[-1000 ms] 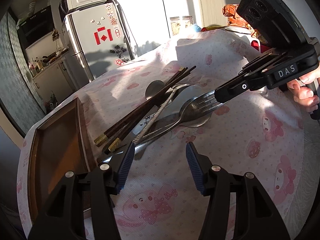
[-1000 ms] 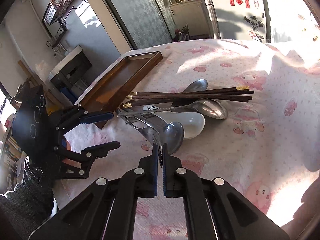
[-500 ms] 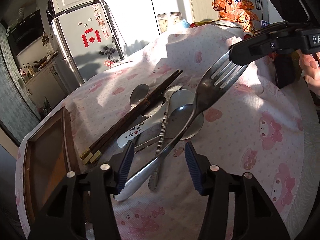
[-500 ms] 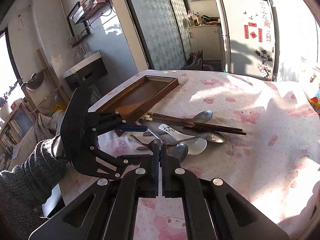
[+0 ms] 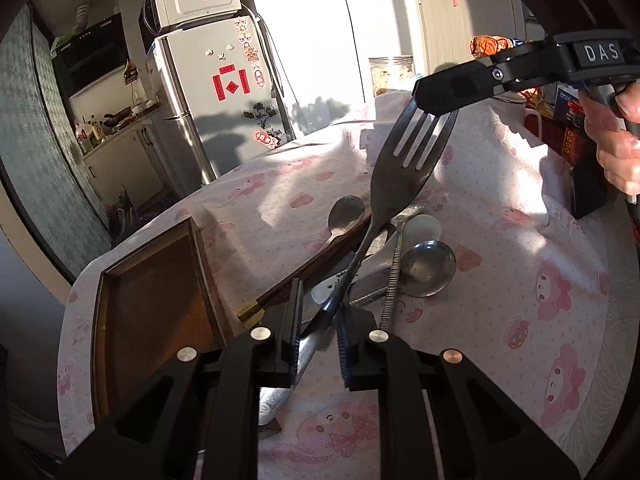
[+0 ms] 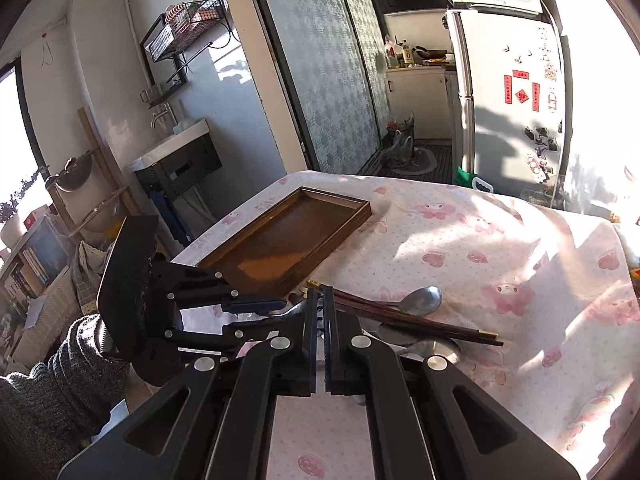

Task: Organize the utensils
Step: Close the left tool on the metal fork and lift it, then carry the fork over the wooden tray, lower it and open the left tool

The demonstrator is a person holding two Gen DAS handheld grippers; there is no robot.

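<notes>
Stiff, slick metal fork (image 5: 404, 168): right gripper (image 5: 434, 98) clenches tines; left gripper (image 5: 318, 334), jaws just narrowing, brackets handle, contact unclear.

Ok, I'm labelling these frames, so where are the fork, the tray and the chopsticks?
fork (image 5: 416, 148), left wrist view, on the tines near their base.
tray (image 6: 280, 248), right wrist view, on its bare floor.
chopsticks (image 6: 416, 322), right wrist view, midway along the dark shafts.

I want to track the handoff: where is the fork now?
In the left wrist view the fork hangs above the utensil pile, tines pinched by the right gripper, handle between the left gripper pads.
</notes>
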